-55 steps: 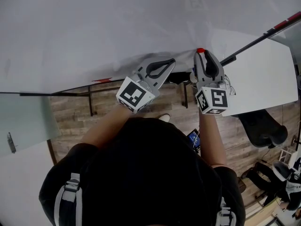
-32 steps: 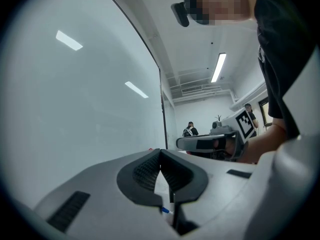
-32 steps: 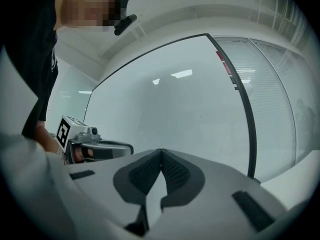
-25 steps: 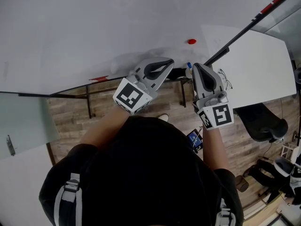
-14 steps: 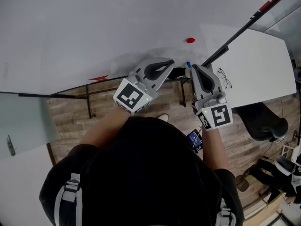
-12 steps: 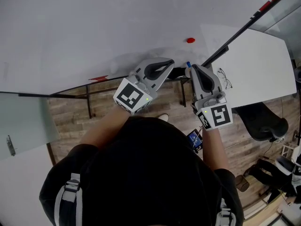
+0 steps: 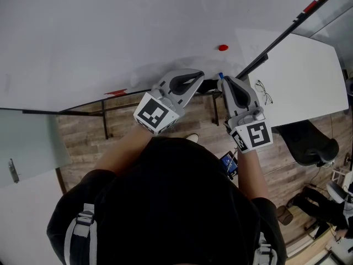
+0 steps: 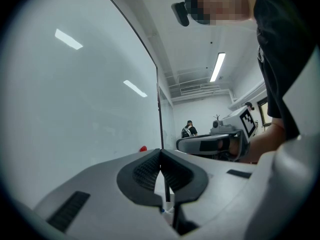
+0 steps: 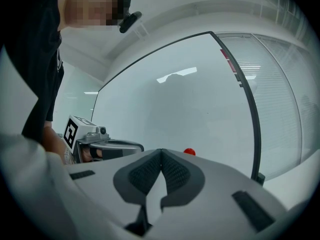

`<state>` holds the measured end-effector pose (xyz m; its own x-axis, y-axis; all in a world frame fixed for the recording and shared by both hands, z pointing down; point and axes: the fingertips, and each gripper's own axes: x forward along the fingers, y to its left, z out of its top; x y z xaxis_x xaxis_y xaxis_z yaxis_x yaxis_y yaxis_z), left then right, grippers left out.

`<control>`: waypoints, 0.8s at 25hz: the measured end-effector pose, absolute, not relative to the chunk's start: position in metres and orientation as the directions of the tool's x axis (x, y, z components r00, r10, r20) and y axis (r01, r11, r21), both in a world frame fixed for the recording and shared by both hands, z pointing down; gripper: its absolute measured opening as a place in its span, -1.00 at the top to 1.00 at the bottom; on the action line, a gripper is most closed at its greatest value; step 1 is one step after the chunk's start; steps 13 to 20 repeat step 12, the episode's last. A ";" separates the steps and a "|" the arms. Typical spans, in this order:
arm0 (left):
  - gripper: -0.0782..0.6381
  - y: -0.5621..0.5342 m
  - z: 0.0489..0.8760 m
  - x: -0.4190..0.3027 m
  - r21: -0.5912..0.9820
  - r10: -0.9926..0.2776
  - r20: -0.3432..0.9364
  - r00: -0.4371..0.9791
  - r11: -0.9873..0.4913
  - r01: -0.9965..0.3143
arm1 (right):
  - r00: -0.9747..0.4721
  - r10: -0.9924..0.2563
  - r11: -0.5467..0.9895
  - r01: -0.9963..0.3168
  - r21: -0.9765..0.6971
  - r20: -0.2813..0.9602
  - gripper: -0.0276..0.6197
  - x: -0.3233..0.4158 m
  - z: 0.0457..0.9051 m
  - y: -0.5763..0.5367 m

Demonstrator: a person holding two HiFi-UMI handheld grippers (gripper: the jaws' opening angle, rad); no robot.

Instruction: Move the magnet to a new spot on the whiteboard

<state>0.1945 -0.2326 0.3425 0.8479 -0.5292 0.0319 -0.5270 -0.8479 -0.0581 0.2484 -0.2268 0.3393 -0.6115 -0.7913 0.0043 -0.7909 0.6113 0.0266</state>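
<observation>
A small red magnet [image 7: 223, 47] sticks to the whiteboard [image 7: 110, 32], with nothing touching it. My right gripper [image 7: 222, 81] is shut and empty, a short way below the magnet. The left gripper [image 7: 199, 73] hovers beside it to the left, also shut with nothing in it. In the left gripper view the magnet [image 8: 143, 148] shows just left of the closed left gripper [image 8: 160, 151], and the right gripper [image 8: 215, 143] lies across on the right. In the right gripper view the magnet [image 9: 189, 151] peeks over the closed right gripper [image 9: 161, 151].
The board's black frame bar [image 7: 298, 20] with red marks runs up to the right. A white table [image 7: 300, 87] with a pair of glasses [image 7: 263, 95] stands right of the board, and a black chair [image 7: 309, 148] below it. A blue-capped marker [image 7: 220, 75] sits by the right gripper's tip.
In the earliest frame the right gripper held the magnet against the board; it has since let go and drawn back down. Over the last second both grippers have kept still.
</observation>
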 end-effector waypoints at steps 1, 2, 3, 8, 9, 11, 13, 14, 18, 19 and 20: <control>0.77 -0.233 0.343 0.194 -0.058 -0.530 0.033 0.848 -0.848 -0.527 | -0.613 -0.790 0.613 -0.790 0.025 0.005 0.91 0.248 0.340 -0.227; 0.77 -0.233 0.343 0.194 -0.059 -0.530 0.031 0.848 -0.848 -0.527 | -0.614 -0.789 0.614 -0.789 0.024 0.006 0.91 0.248 0.340 -0.227; 0.77 -0.233 0.343 0.194 -0.058 -0.529 0.030 0.848 -0.848 -0.527 | -0.616 -0.788 0.616 -0.788 0.022 0.007 0.91 0.248 0.341 -0.227; 0.77 -0.233 0.339 0.195 -0.059 -0.533 0.022 0.846 -0.845 -0.532 | -0.621 -0.784 0.621 -0.784 0.022 0.008 0.91 0.246 0.341 -0.227; 0.77 -0.233 0.339 0.195 -0.060 -0.534 0.023 0.845 -0.845 -0.532 | -0.621 -0.784 0.621 -0.783 0.023 0.008 0.91 0.246 0.341 -0.227; 0.77 -0.233 0.339 0.194 -0.063 -0.533 0.027 0.845 -0.845 -0.531 | -0.621 -0.784 0.621 -0.784 0.023 0.007 0.91 0.246 0.339 -0.227; 0.77 -0.232 0.339 0.194 -0.064 -0.533 0.030 0.846 -0.845 -0.530 | -0.620 -0.784 0.620 -0.784 0.024 0.006 0.91 0.246 0.338 -0.227; 0.77 -0.232 0.339 0.194 -0.064 -0.533 0.030 0.846 -0.845 -0.530 | -0.620 -0.784 0.620 -0.784 0.024 0.006 0.91 0.246 0.338 -0.227; 0.77 -0.232 0.339 0.194 -0.064 -0.533 0.030 0.846 -0.845 -0.530 | -0.620 -0.784 0.620 -0.784 0.024 0.006 0.91 0.246 0.338 -0.227; 0.77 -0.232 0.339 0.194 -0.064 -0.533 0.030 0.846 -0.845 -0.530 | -0.620 -0.784 0.620 -0.784 0.024 0.006 0.91 0.246 0.338 -0.227; 0.77 -0.232 0.339 0.194 -0.064 -0.533 0.030 0.846 -0.845 -0.530 | -0.620 -0.784 0.620 -0.784 0.024 0.006 0.91 0.246 0.338 -0.227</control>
